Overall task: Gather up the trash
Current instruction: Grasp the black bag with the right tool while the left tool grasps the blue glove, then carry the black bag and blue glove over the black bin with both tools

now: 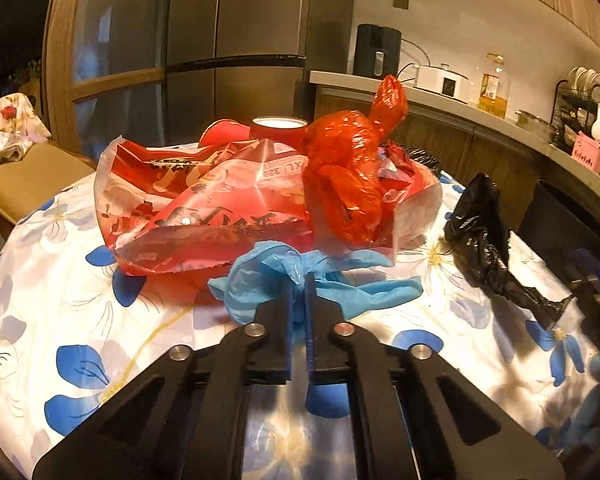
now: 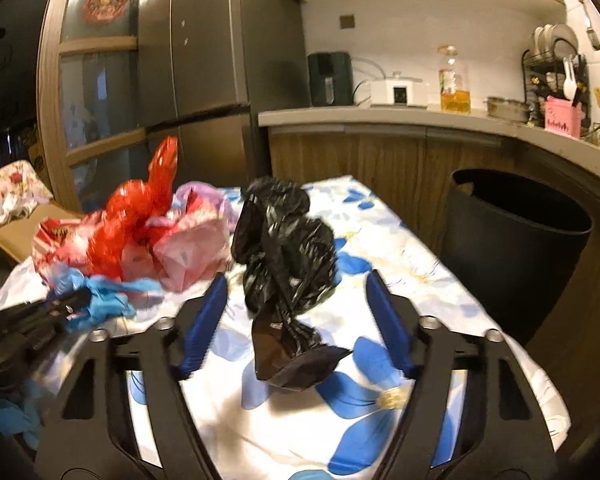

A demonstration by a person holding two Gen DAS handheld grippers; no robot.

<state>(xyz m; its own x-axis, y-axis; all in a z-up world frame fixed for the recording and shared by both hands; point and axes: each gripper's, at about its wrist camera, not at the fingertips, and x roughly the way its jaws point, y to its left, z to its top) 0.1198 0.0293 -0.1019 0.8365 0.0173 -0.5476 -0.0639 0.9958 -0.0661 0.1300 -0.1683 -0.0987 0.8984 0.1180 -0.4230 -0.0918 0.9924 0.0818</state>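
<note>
The left gripper [image 1: 299,280] is clenched on the blue bag [image 1: 260,276] at lower centre, ready for lifting. The right gripper [image 2: 296,284] straddles the black bag [image 2: 288,256], pads clear, aligned for grasping.

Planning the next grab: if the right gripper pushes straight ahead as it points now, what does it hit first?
Most likely the crumpled black bag, which lies between the right gripper's open fingers, not yet pinched.
</note>
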